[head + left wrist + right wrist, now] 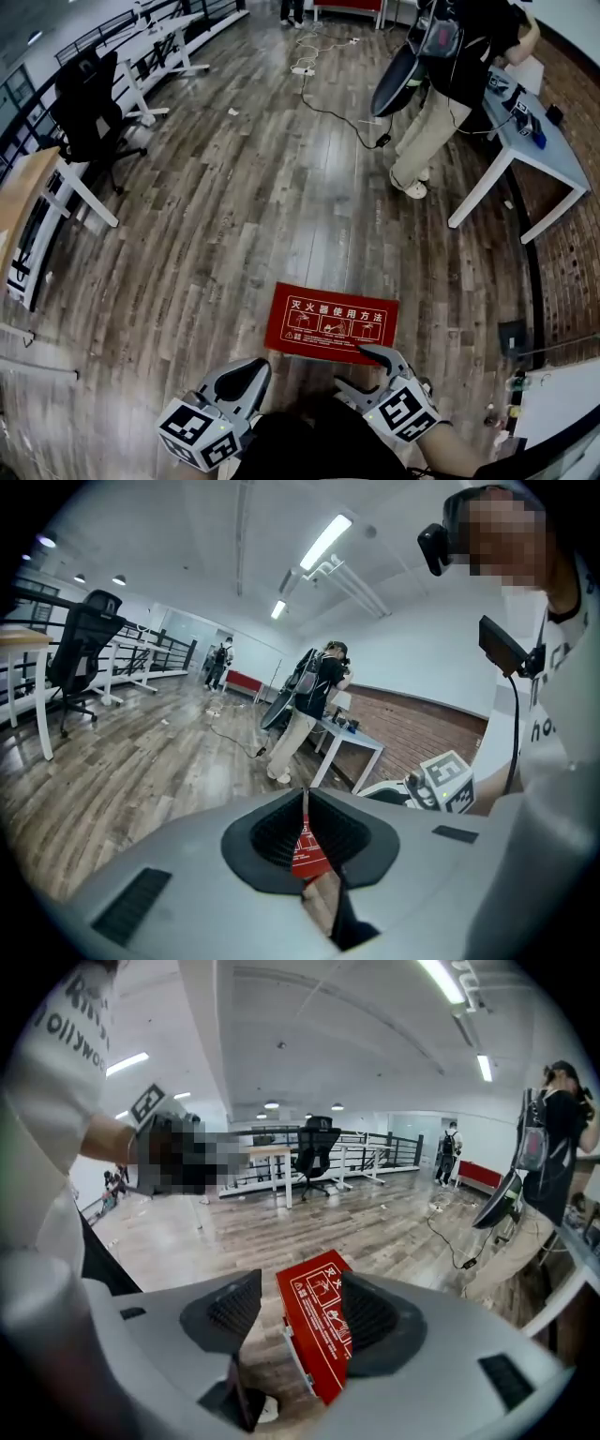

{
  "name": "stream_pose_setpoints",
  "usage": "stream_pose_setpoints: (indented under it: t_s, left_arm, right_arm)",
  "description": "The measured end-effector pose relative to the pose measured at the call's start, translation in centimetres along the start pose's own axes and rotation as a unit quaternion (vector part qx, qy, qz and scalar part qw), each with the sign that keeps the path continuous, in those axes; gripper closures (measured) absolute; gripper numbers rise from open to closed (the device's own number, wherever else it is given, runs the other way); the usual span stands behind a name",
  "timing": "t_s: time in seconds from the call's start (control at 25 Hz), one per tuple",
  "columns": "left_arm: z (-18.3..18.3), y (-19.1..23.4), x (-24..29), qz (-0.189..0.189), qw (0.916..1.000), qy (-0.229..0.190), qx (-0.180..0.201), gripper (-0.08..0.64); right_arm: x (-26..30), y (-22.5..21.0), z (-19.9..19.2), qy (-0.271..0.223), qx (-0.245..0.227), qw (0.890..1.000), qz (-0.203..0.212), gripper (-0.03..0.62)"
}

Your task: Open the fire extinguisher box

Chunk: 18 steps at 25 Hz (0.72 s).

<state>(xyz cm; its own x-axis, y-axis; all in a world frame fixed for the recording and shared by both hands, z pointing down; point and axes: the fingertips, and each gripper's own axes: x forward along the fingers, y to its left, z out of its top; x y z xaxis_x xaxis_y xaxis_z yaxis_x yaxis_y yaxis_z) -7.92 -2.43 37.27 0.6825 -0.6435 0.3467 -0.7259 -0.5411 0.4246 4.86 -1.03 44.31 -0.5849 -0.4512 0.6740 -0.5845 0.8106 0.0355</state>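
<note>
Fire extinguisher box (pixel 331 323) lies just ahead of the right gripper's (pixel 300 1288) parted fingers; left gripper's (pixel 305 801) fingers meet.

Grey left gripper (pixel 251 373), right gripper (pixel 367 368), white T-shirt (pixel 565 719)

The fire extinguisher box (pixel 331 324) looks smooth, red-painted metal, faintly glossy; the floor (pixel 244 206) is wood-grain plank with a sheen; the right gripper (pixel 300 1307) is matt grey plastic with ribbed dark pads (pixel 230 1309)

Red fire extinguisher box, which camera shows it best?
Head view: the red box lies on the floor almost unhidden, printed lid up. The right gripper view shows it partly behind one jaw pad; the left gripper view shows only a red sliver.
</note>
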Motion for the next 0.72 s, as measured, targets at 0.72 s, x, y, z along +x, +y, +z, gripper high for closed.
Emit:
stream_pose_setpoints:
  t_s: [0.72]
  left_arm:
    - [-15.4,4.0,5.6,-0.065,0.9899,0.122,-0.030,0.538]
  right_arm:
    - [14.3,-2.3,-17.7,0.114,-0.256,0.932,-0.228,0.304]
